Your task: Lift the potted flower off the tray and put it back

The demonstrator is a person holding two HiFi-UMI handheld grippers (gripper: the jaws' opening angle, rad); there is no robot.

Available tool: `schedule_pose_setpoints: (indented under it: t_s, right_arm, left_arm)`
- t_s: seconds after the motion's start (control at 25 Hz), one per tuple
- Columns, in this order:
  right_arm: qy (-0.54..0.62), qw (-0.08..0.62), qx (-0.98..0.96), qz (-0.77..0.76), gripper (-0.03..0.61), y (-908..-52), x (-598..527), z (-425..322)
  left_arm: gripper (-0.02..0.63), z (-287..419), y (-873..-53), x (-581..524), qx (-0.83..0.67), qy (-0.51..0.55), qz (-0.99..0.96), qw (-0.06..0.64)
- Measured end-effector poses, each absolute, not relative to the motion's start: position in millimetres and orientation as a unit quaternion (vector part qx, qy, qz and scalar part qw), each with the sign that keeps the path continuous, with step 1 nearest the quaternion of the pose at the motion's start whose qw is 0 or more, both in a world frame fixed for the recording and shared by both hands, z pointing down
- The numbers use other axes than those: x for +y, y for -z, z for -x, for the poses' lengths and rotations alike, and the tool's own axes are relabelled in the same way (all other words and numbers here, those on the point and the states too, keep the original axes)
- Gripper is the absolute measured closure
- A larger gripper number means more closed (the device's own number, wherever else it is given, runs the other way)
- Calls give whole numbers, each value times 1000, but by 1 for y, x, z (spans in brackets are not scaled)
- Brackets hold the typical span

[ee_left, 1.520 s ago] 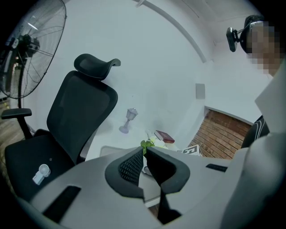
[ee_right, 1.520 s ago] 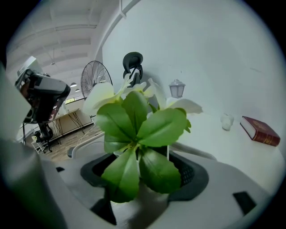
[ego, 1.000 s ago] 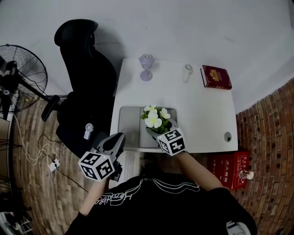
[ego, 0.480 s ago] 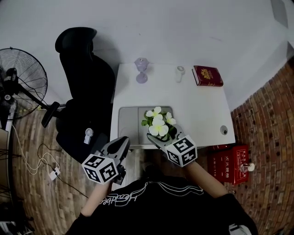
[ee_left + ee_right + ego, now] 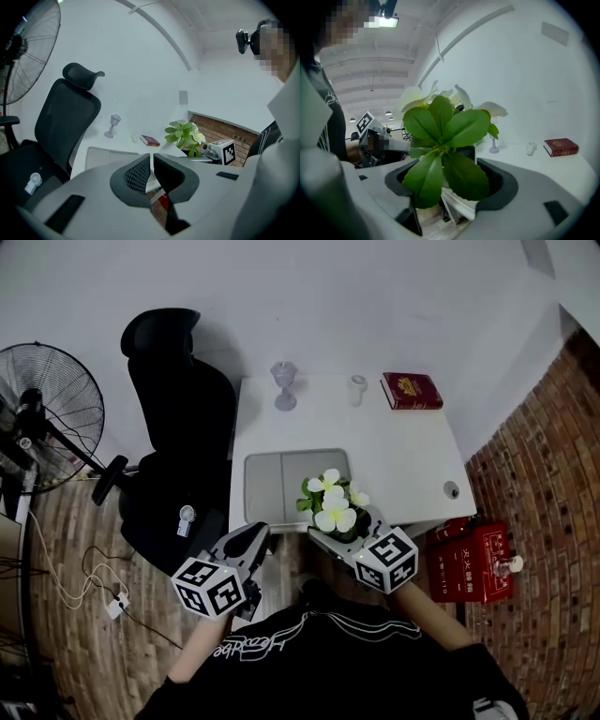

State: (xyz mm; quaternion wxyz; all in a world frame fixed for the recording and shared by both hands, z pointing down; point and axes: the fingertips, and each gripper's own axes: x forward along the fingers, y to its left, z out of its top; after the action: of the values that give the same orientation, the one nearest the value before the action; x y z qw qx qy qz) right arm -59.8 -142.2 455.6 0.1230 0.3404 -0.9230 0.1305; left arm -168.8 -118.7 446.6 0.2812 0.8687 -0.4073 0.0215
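the right gripper [image 5: 345, 538] has its fingers spread wide and clamped on the potted flower [image 5: 335, 507], which is held clear of the tray [image 5: 277, 486] above the near edge of the surface [image 5: 403, 456]. the left gripper [image 5: 251, 542] hangs off to the side, fingers together on nothing. to put it back well, keep it upright and bring it over the tray's middle. then lower gently, and release only once it sits flat.

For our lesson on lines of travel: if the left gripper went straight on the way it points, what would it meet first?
The left gripper would likely meet the white desk at its near edge, beside the grey tray; depth is unclear.
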Motion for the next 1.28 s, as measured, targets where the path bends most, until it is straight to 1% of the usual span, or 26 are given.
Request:
schedule_pose_setpoints:
  t_s: [0.6,1.28]
  right_arm:
    - [-141,106,-924,-340,235,-464,-81,62]
    - [-146,105,-925,-335,235,-467,-94,60]
  left_arm:
    - [568,168,-449,-77,-396,-35,-876,272]
    - [568,166,-458,-89,-399,-48,-871,284]
